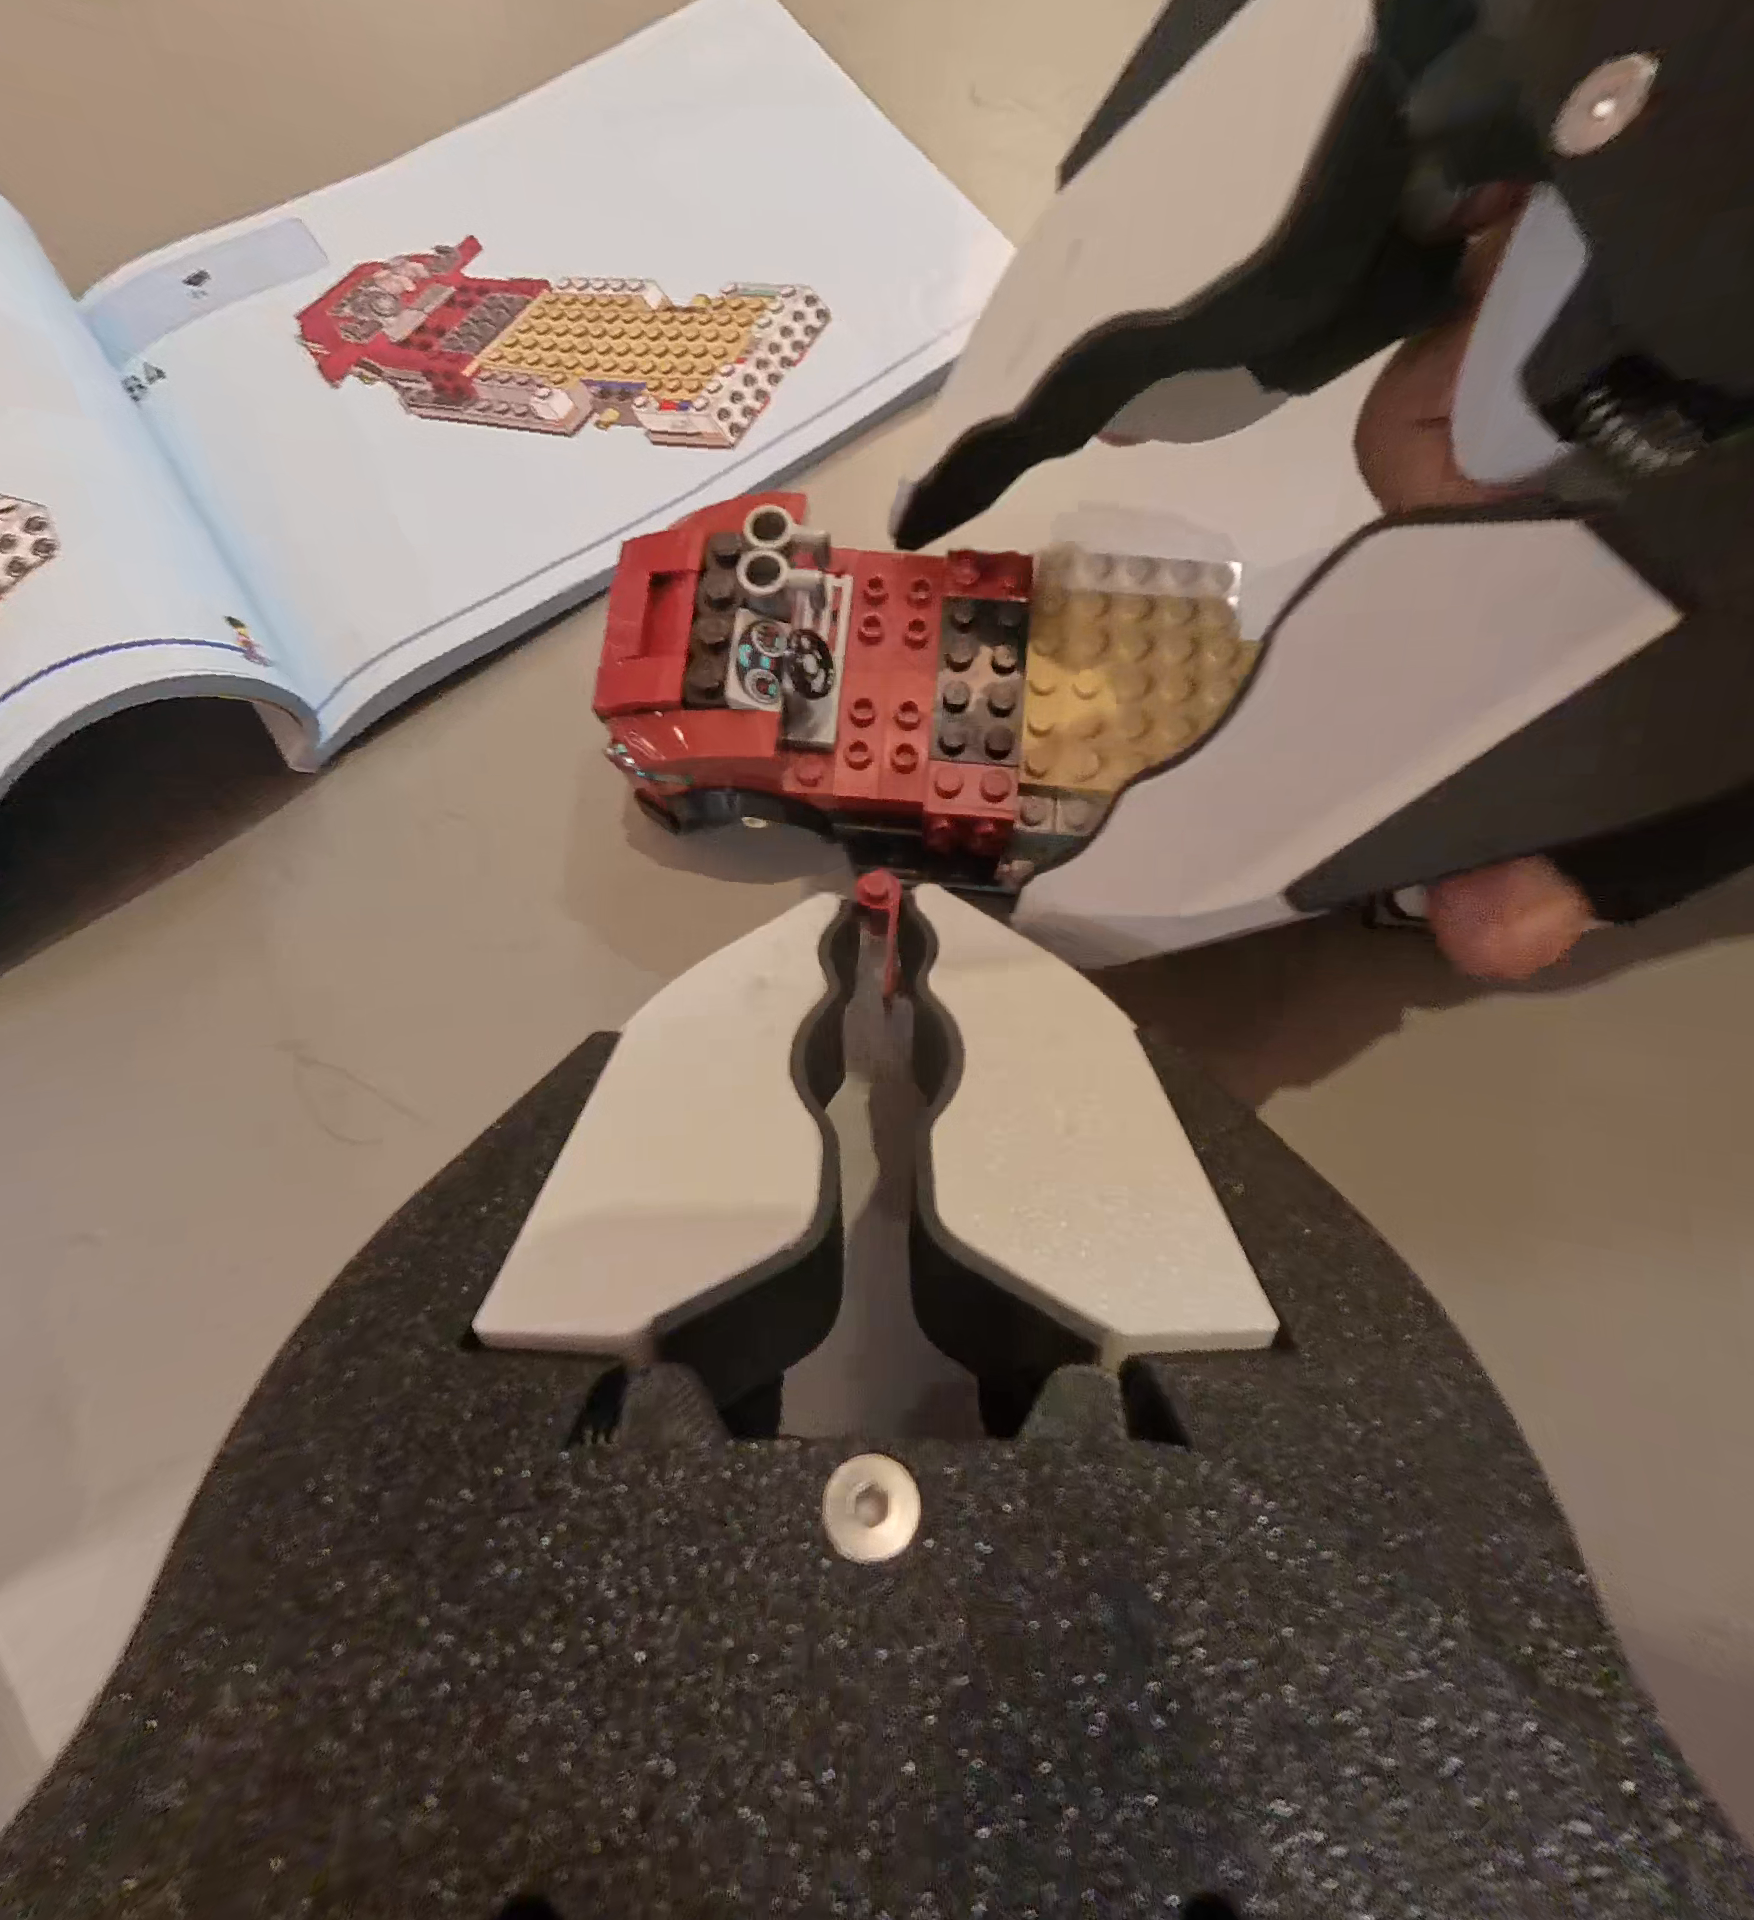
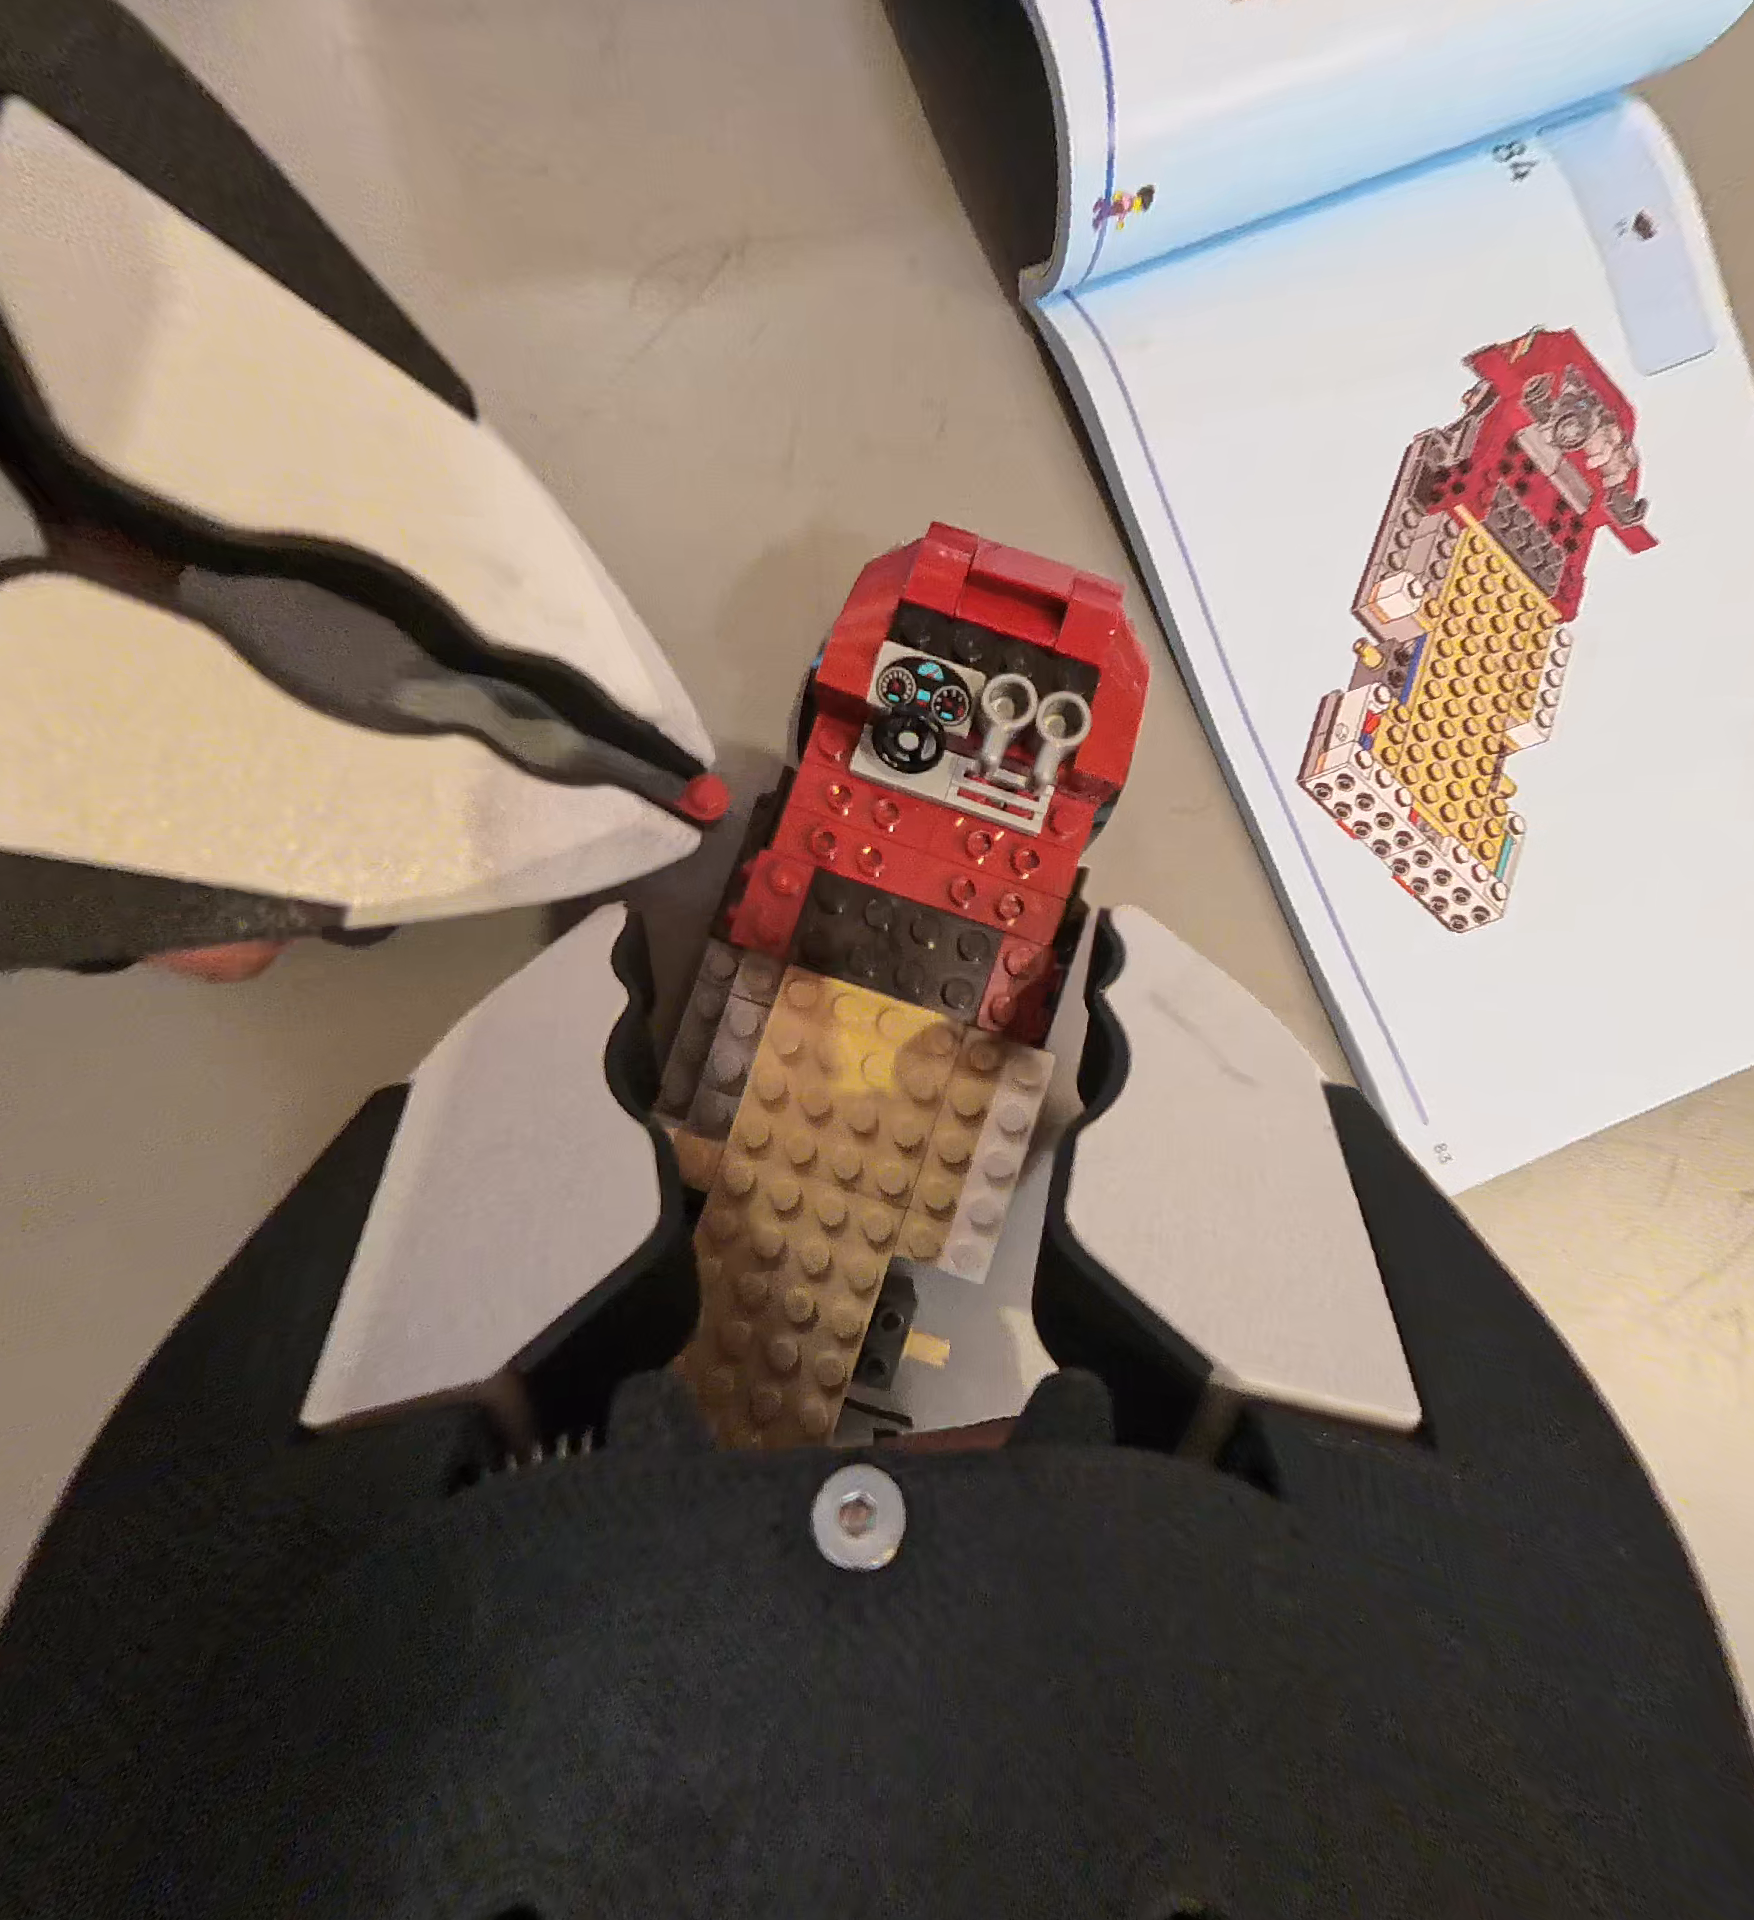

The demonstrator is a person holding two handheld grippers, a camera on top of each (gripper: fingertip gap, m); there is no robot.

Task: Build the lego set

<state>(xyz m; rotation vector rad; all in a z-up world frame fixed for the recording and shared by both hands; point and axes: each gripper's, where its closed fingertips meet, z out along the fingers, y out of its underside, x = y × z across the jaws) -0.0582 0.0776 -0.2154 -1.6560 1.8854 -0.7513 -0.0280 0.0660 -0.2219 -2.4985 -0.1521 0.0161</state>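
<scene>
A brick-built vehicle [image 1: 852, 665] with a red front, black middle and tan studded rear lies on the beige table [image 1: 229, 1091]. My left gripper [image 1: 878, 909] is shut on a small red brick piece [image 1: 878, 904] and holds it just in front of the vehicle's near side. In the right wrist view that piece [image 2: 701, 798] sits at the left gripper's tips, close to the vehicle's [image 2: 956, 831] left flank. My right gripper [image 2: 868, 920] is open wide. Its fingers [image 2: 540, 1039] straddle the vehicle's tan rear, and the pads look slightly clear of it.
An open instruction booklet [image 1: 416, 416] with pictures of the model lies beyond the vehicle, and shows at the right in the right wrist view [image 2: 1475, 727]. A hand's fingertips [image 1: 1507, 925] hold the right gripper.
</scene>
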